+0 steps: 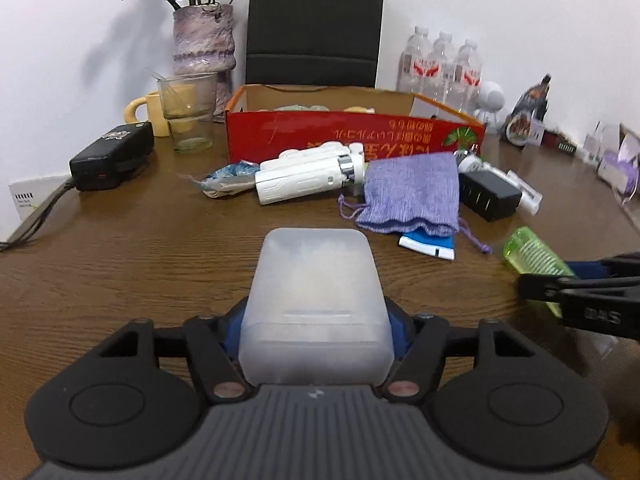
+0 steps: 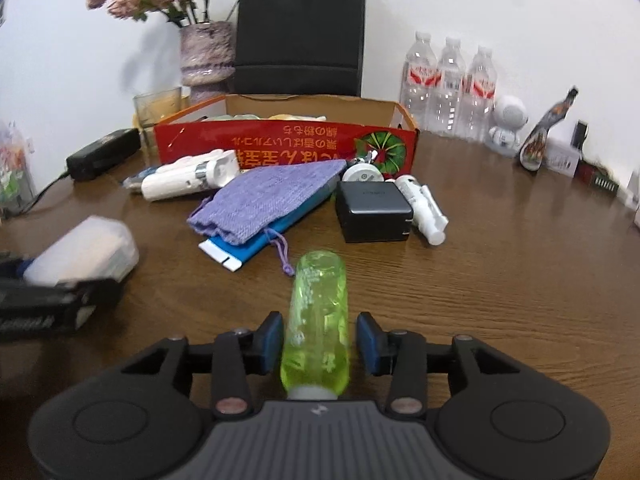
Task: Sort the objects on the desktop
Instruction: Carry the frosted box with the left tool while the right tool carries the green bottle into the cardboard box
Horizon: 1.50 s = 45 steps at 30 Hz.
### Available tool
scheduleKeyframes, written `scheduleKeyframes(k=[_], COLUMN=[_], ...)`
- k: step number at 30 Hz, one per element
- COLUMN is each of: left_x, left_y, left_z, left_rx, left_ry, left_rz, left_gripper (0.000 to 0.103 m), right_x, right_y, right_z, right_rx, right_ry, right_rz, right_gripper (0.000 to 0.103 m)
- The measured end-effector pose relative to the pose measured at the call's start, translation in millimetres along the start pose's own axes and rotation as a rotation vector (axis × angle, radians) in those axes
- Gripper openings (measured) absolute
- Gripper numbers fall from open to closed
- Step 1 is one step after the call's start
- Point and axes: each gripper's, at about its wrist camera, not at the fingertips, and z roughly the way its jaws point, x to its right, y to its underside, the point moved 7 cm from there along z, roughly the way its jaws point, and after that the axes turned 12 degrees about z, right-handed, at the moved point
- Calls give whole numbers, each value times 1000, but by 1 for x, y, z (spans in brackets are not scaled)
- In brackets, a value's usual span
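My left gripper [image 1: 316, 330] is shut on a frosted white plastic box [image 1: 316, 304], held above the wooden table; it also shows in the right wrist view [image 2: 86, 250]. My right gripper [image 2: 316, 344] stands around a green translucent bottle [image 2: 318, 320] with its blue pads [image 2: 270, 344] close to the sides; a small gap shows on the right. The bottle also shows in the left wrist view [image 1: 532, 258]. A red cardboard box [image 1: 352, 136] stands at the back with items inside. In front of it lie a white device [image 1: 308, 176], a purple pouch [image 1: 412, 196] and a black charger [image 2: 372, 210].
A glass [image 1: 188, 112], a yellow mug [image 1: 148, 114], a vase of flowers [image 1: 204, 40] and a black adapter [image 1: 112, 156] stand at the back left. Water bottles [image 2: 452, 84] and a white figurine [image 2: 508, 124] stand at the back right. A black bag [image 1: 314, 24] leans on the wall.
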Motion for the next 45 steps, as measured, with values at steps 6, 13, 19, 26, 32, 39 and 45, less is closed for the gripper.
scheduleKeyframes(k=[6, 13, 19, 26, 32, 39, 45], left_x=[-7, -36, -61, -76, -87, -96, -98], left_y=[-31, -141, -222, -244, -254, -240, -239], left_z=[-17, 37, 96, 194, 251, 278, 270], left_rx=[87, 124, 137, 39, -83, -173, -161], left_ry=[14, 9, -15, -88, -90, -103, -101], left_rz=[-10, -22, -51, -50, -66, -78, -101], left_gripper=[66, 67, 67, 67, 67, 69, 83], right_x=[-1, 1, -2, -1, -4, 14, 15], right_y=[-9, -86, -206, -267, -277, -256, -257], right_z=[-2, -25, 4, 115, 227, 281, 278], right_rx=[-9, 112, 229, 175, -9, -200, -199], right_ry=[-39, -138, -191, -97, -28, 25, 17], right_rz=[30, 82, 133, 131, 136, 237, 268], right_gripper=[30, 30, 30, 30, 30, 30, 40])
